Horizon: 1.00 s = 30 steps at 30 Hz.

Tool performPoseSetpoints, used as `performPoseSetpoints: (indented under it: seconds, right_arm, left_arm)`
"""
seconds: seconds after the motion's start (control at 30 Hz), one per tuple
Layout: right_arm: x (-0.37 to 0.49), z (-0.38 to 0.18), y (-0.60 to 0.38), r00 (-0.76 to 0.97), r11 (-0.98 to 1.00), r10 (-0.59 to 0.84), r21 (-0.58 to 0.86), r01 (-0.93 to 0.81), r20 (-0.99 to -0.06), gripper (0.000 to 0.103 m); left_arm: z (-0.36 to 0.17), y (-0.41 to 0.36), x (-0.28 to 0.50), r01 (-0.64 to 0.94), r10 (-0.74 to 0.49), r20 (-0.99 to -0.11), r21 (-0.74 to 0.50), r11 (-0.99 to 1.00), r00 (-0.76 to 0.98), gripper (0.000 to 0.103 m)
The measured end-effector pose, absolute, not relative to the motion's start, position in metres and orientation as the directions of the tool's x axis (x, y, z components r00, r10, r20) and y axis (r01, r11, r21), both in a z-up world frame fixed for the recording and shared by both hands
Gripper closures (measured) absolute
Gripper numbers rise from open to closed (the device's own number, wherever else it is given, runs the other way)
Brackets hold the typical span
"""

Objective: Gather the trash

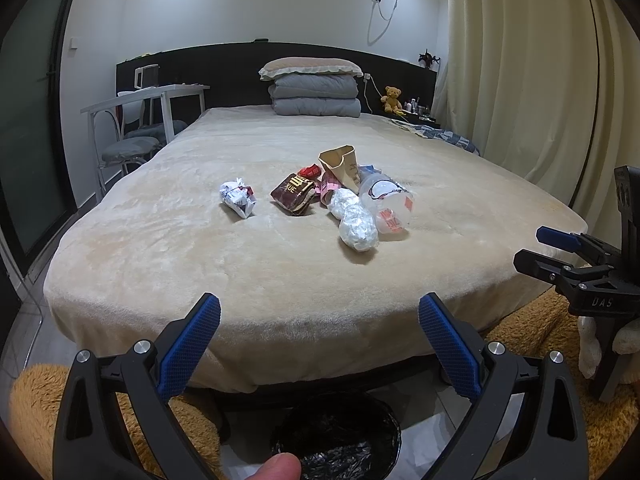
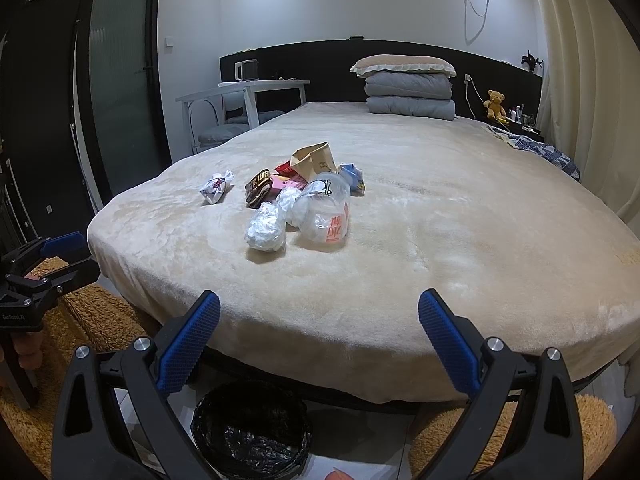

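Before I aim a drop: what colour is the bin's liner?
Black and glossy; the bin liner shows best in the right wrist view.

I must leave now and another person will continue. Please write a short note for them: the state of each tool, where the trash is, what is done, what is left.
Left tool: open, holding nothing, at the foot of the bed.
Right tool: open, holding nothing, beside the left one.
Trash: all on the bed. A crumpled paper ball lies apart on the left; the pile holds a brown wrapper, a paper bag, two foil balls and a clear plastic cup.
Bin: on the floor below the bed's edge, black liner; no trash seen inside.
Done: nothing collected yet, it seems.
Left: move every piece into the bin.
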State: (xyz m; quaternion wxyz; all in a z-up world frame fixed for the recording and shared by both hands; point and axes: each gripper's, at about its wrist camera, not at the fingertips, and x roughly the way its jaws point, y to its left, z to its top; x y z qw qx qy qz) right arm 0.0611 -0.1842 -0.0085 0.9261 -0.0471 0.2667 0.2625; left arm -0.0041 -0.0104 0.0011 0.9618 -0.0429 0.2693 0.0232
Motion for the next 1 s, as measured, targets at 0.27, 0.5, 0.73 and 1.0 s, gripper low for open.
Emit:
performPoseSetpoints:
  seconds: [0.27,0.5,0.73,1.0]
  right_arm:
    - [0.063,-0.011,-0.184,0.715,0.858,0.459,0.054,-0.511,-0.527,0.005]
    - [0.063,-0.010,-0.183,0.711,0.855,0.463,0.056,-0.515,-0.529,0.005]
    - [0.065,-0.007,-0.195,0.700,0.852,0.499,0.142,-0.504,-0.511,0.005]
    - [0.074,-0.004,-0.191,0.693,0.848,0.505,0.145,-0.510,-0.515,0.005]
  left_arm:
    - [0.001,-0.011,-0.002,-0.067,0.019,-0.529,-0.072,0.995,0.849,0.006]
    - [0.001,-0.011,-0.001,-0.053,-0.005,-0.532,-0.093,0.994,0.847,0.007]
    - [0.002,-0.010,-0.004,-0.033,-0.029,-0.517,-0.111,0.993,0.855,0.007]
    - [0.004,0.001,0.004,-0.023,-0.068,-0.522,-0.167,0.986,0.851,0.006]
